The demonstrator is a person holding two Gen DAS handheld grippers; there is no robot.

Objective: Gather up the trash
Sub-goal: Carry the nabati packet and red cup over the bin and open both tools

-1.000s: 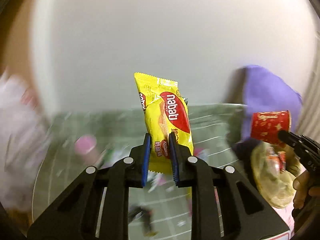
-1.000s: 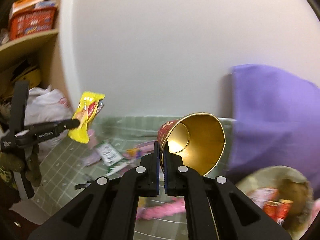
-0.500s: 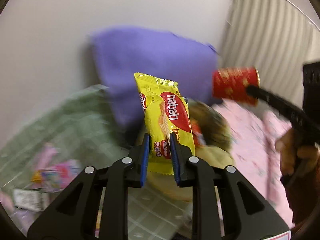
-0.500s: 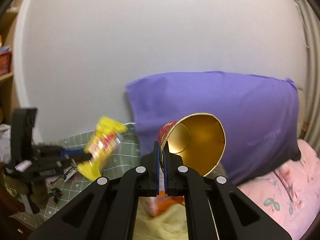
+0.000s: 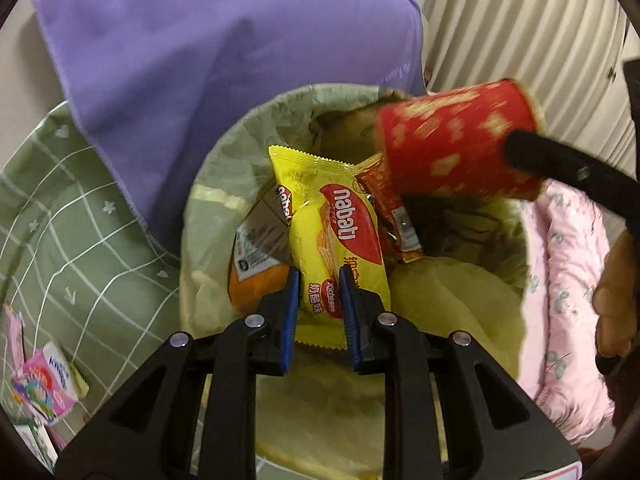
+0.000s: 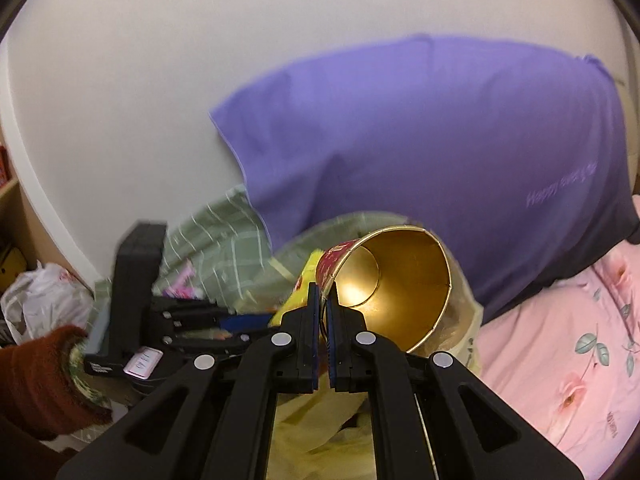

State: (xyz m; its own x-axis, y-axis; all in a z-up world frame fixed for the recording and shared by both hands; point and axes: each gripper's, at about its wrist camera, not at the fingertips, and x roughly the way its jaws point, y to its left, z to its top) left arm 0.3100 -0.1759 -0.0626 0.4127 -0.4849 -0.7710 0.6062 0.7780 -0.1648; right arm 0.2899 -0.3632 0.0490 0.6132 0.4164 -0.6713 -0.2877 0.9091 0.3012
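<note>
Yellow nabati wafer packet [image 5: 340, 240], sealed, upright, pinched at its lower end in my left claw [image 5: 320, 312] over the bag-lined trash bin [image 5: 224, 184]. Red paper cup [image 5: 456, 148] with gold inside, tipped sideways, wall clamped in my right claw [image 6: 323, 320], above the bin. Wrappers [image 5: 260, 248] lie inside.

Yellow-and-red wafer packet [image 5: 336, 248], red gold-speckled cup [image 5: 456, 144], purple pillow [image 5: 224, 40], green-checked sheet [image 5: 80, 216].
</note>
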